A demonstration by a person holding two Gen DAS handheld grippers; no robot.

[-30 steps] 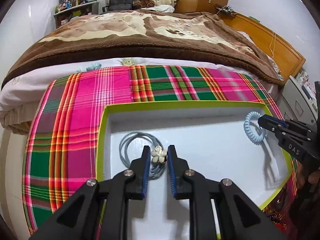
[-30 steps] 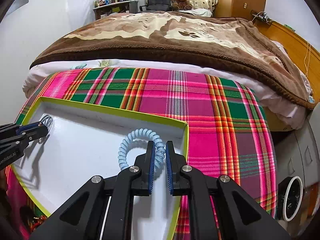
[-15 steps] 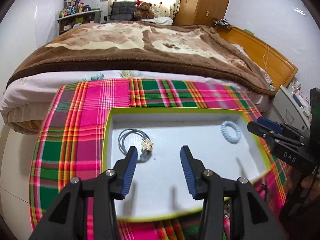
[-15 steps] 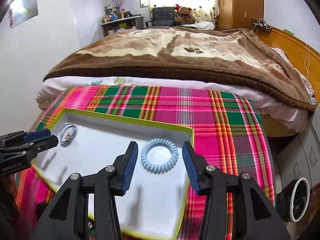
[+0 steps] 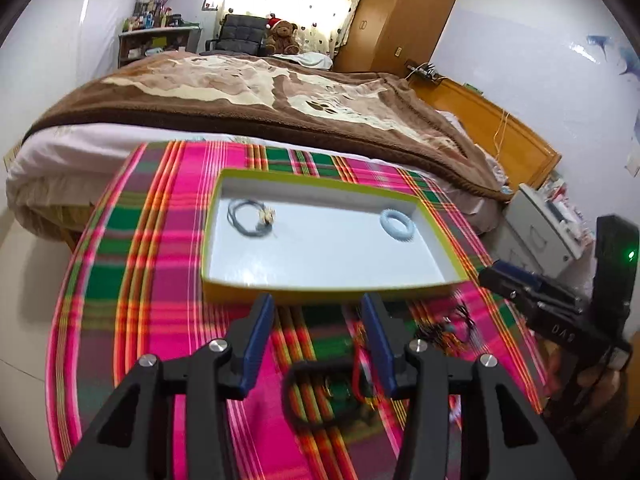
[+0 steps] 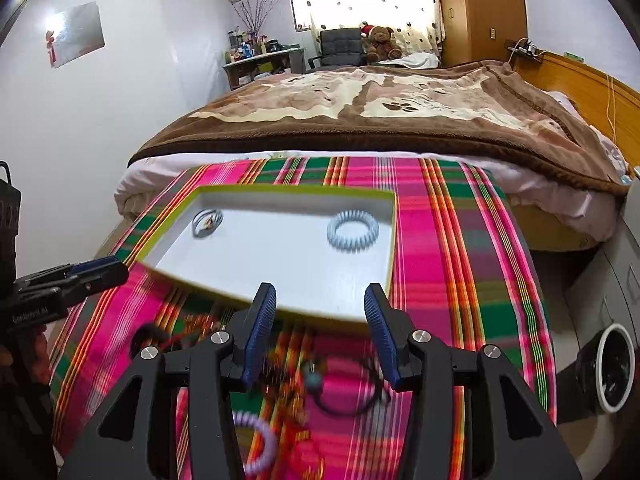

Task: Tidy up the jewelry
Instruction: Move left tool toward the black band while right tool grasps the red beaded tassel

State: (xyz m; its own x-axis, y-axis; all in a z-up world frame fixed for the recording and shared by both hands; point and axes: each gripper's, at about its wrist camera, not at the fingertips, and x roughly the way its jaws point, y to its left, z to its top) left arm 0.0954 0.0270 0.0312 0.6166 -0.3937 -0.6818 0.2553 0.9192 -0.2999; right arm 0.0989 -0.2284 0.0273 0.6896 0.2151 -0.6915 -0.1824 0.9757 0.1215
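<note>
A white tray with a yellow-green rim lies on the plaid cloth. In it are a grey hair tie with a flower charm at the left and a light blue spiral hair tie at the right. My left gripper is open and empty, above the cloth in front of the tray. My right gripper is open and empty, also in front of the tray. Loose jewelry lies below them: a black hair band, a black ring, a purple spiral tie.
The plaid cloth covers a table that stands against a bed with a brown blanket. A grey cabinet stands at the right. Beaded pieces lie on the cloth near the tray's front right corner.
Both grippers opened, let go of the grey tie and the blue spiral tie in the tray, and pulled back and up to the near side of the tray.
</note>
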